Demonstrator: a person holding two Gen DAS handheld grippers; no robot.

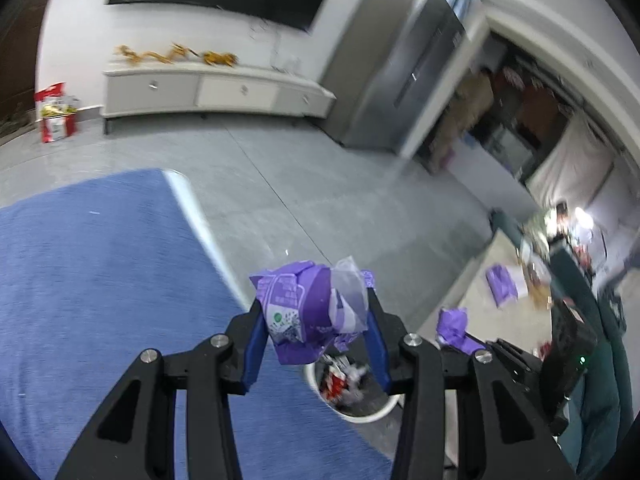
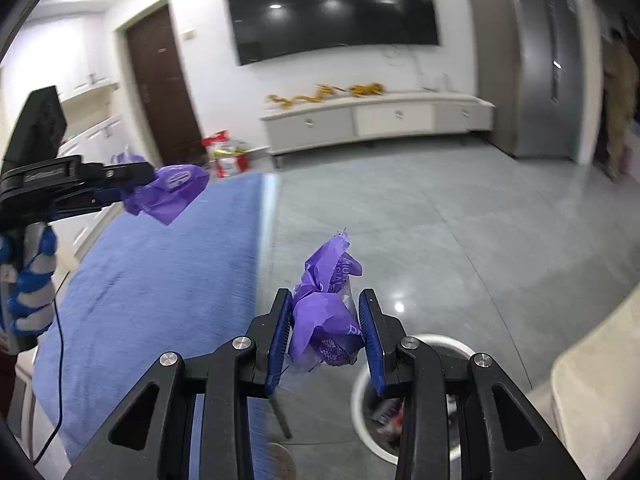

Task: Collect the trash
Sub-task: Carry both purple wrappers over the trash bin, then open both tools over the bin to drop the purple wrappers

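My left gripper (image 1: pixel 316 316) is shut on a crumpled purple wrapper (image 1: pixel 304 312) with a clear plastic scrap, held in the air above a white trash bin (image 1: pixel 352 414) that holds red and white litter. My right gripper (image 2: pixel 325 330) is shut on another crumpled purple wrapper (image 2: pixel 326 320), held just left of and above the same white bin (image 2: pixel 362 404). In the right wrist view the left gripper (image 2: pixel 132 186) shows at the left with its purple wrapper (image 2: pixel 170 192). In the left wrist view the right gripper's purple wrapper (image 1: pixel 452 326) shows at the right.
A table with a blue cloth (image 1: pixel 100 280) lies to the left, its edge beside the bin. Grey tiled floor (image 1: pixel 340 184) stretches ahead to a white TV cabinet (image 1: pixel 216 92). A beige counter (image 1: pixel 480 288) with more purple wrappers (image 1: pixel 502 284) stands at the right.
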